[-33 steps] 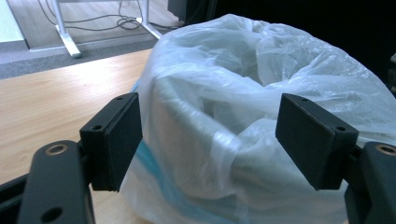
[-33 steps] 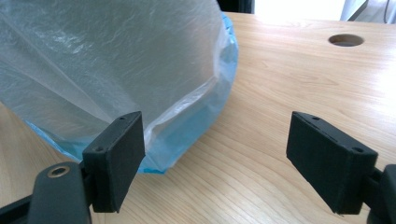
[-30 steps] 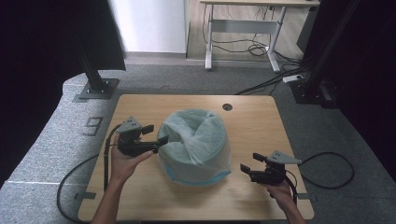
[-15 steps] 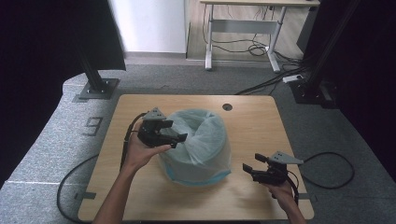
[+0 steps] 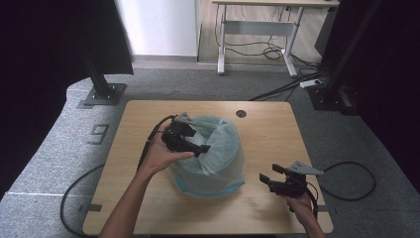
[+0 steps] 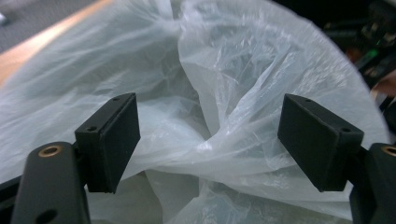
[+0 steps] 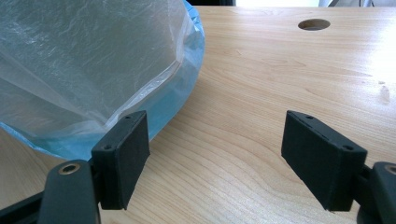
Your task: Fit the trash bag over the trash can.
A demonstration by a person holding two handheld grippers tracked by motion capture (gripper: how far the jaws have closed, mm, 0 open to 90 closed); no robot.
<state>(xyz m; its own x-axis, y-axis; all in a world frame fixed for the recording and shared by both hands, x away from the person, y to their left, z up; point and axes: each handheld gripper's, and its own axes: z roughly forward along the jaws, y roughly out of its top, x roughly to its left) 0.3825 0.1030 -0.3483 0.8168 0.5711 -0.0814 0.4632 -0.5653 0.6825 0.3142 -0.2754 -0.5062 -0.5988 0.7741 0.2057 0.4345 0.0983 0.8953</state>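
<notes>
A round blue-based bin [image 5: 213, 186] lined with a crumpled translucent plastic bag [image 5: 220, 144] stands mid-table. My left gripper [image 5: 202, 148] hovers over the bag's left rim, pointing right into its mouth. In the left gripper view the left gripper [image 6: 210, 123] is open, with loose folds of the bag [image 6: 233, 70] just beyond and between the jaws. My right gripper [image 5: 265, 178] sits low near the table's front right, apart from the bin. In the right gripper view it [image 7: 215, 140] is open over bare wood, with the bag [image 7: 84, 56] and blue bin wall [image 7: 189, 88] to the left.
The wooden table [image 5: 277, 129] has a round cable hole [image 5: 241, 113] at the back, also seen as a hole [image 7: 314, 24] in the right gripper view. Cables trail off both sides. Black stand bases [image 5: 101, 94] and a desk [image 5: 257, 29] lie beyond.
My left gripper has risen from the bin's left side and moved right, over the bag's rim. The right gripper has stayed almost still.
</notes>
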